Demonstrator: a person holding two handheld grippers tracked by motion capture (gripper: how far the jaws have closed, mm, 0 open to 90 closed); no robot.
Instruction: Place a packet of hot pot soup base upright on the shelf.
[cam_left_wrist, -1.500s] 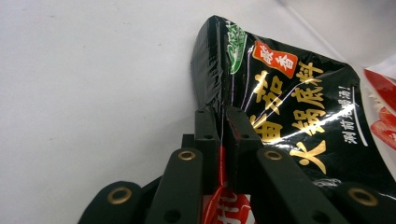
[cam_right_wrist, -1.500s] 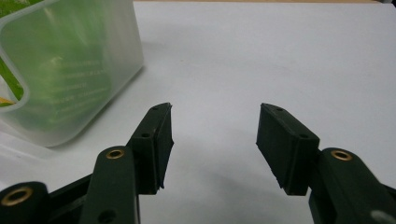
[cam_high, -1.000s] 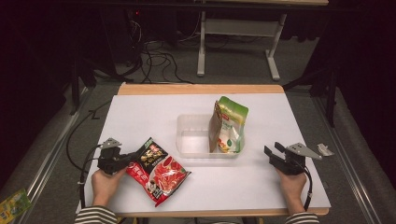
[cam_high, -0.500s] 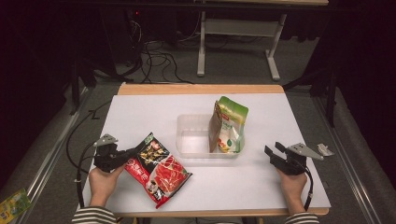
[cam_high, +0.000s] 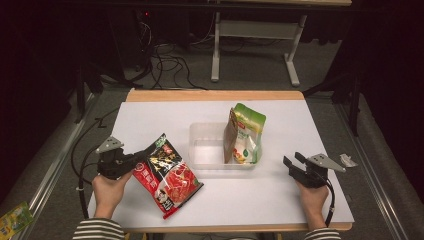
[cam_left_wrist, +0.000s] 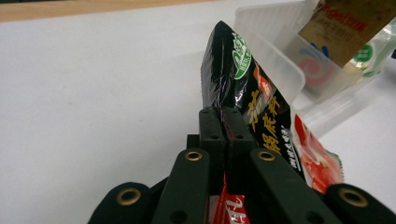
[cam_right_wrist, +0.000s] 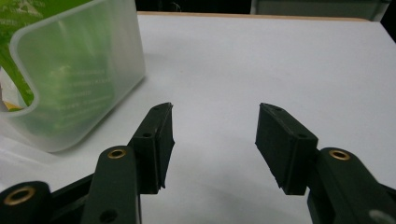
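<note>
You could read gold Chinese characters, "锅底", on the black-and-red pouch (cam_left_wrist: 261, 116). The lettering on the green pouch (cam_high: 246, 131) was too blurred for you to read.

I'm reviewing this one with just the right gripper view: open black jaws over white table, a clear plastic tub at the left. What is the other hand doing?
Observer: The left gripper is shut on a black and red snack bag, pinching its edge; the left gripper view shows the jaws pressed together on the foil.
Operator: Is that bag off the table?
Observer: Partly. In the high view its gripped end is raised, while the lower end looks to rest on the white table.
Operator: And the green I see through the tub?
Observer: A green pouch stands upright inside the clear tub, at its right end.
Operator: Where is my gripper relative to it?
Observer: The right gripper sits right of the tub, apart from it, jaws open.
</note>
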